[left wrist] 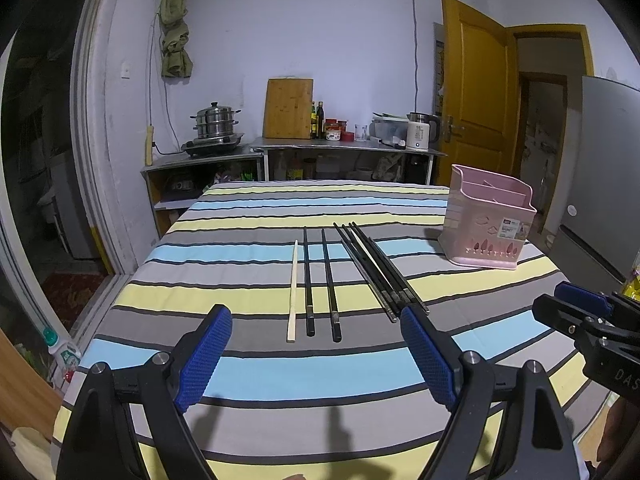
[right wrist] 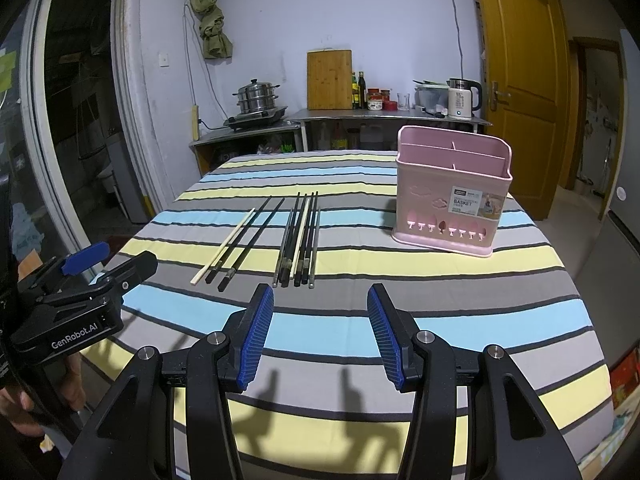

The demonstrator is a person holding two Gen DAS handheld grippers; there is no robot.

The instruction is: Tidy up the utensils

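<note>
Several chopsticks lie side by side on the striped tablecloth [left wrist: 240, 372]: a pale wooden one [left wrist: 293, 292] with two black ones [left wrist: 327, 284] to its right, then a bundle of black and pale chopsticks [left wrist: 376, 268]. In the right wrist view that bundle [right wrist: 299, 240] lies just ahead of my right gripper [right wrist: 321, 300], which is open and empty. A pink divided basket [right wrist: 452, 196] stands upright at the right. My left gripper [left wrist: 316, 316] hovers open near the chopsticks' near ends, holding nothing.
The other gripper [left wrist: 584, 312] shows at the right edge of the left wrist view. Behind the table stand a metal counter [right wrist: 384, 116] with a steamer pot [right wrist: 258, 98], cutting board [right wrist: 329, 79], bottles and kettle [right wrist: 460, 98]. A yellow door [right wrist: 520, 80] is right.
</note>
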